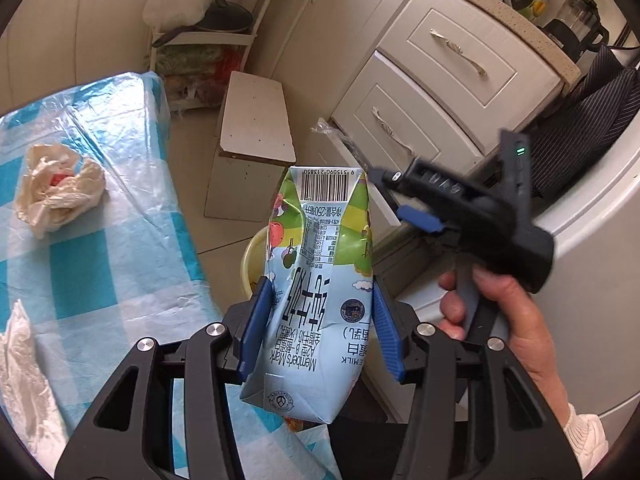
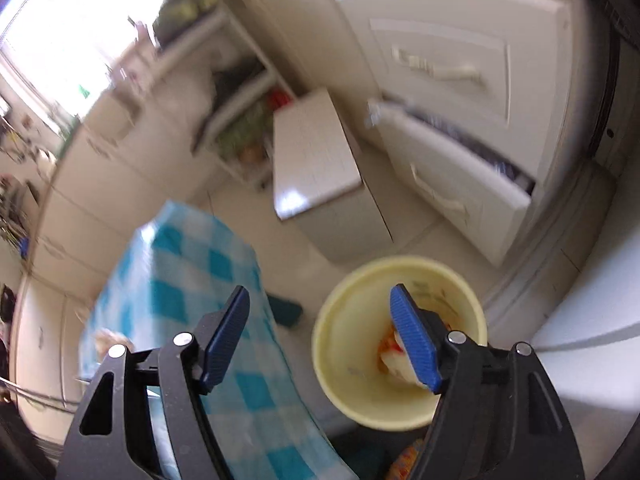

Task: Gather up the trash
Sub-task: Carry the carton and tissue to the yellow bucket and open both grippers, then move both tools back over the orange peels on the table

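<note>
My left gripper [image 1: 318,322] is shut on a light-blue milk carton [image 1: 316,280] and holds it in the air beside the table, above the yellow bin [image 1: 253,258], which it mostly hides. My right gripper [image 2: 320,320] is open and empty, hovering over the yellow bin [image 2: 360,380] on the floor; crumpled trash [image 2: 394,354] lies inside. The right gripper also shows in the left wrist view [image 1: 404,200], held by a hand. A crumpled tissue with a red bit [image 1: 58,190] and a white tissue [image 1: 24,372] lie on the blue-checked table [image 1: 120,240].
A white stool [image 1: 256,120] stands on the floor beyond the bin. White drawers [image 1: 420,120] are at right, one partly open [image 2: 460,172]. A shelf rack [image 1: 204,40] with a pan and bags stands at the back. A white appliance [image 1: 600,240] is at right.
</note>
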The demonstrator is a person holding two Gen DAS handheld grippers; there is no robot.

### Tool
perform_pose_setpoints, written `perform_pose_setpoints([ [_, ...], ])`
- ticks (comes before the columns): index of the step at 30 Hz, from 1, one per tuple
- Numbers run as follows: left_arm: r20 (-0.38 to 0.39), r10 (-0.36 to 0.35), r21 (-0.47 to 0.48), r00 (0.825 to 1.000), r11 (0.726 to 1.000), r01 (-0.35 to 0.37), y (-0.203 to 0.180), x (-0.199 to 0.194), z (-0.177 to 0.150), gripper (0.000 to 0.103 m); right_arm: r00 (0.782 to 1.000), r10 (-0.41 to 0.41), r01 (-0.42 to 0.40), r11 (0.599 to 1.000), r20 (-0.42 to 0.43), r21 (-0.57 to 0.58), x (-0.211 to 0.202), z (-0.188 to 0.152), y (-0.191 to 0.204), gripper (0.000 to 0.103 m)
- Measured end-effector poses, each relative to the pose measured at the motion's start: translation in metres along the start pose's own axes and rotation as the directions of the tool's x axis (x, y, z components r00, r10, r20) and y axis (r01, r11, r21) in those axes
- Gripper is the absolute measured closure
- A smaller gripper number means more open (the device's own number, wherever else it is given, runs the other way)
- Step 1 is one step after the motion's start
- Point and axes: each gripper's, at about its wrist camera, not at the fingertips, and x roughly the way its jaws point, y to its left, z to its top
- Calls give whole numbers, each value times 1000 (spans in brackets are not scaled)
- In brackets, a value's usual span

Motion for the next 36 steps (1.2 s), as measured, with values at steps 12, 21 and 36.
perform_pose_setpoints([
  [12, -123, 76, -22, 989, 997, -79, -34, 113, 25, 55, 972, 26, -34, 999, 236, 31, -39, 26, -3, 21],
  [21, -57, 114, -27, 992, 993, -115, -27, 82, 22, 47, 969, 20, -30, 999, 246, 38, -39, 27, -1, 21],
  [36, 229, 354, -21, 907, 933, -359, 20, -88, -13, 21, 952, -25, 133, 932, 306, -338, -42, -9, 99, 14],
])
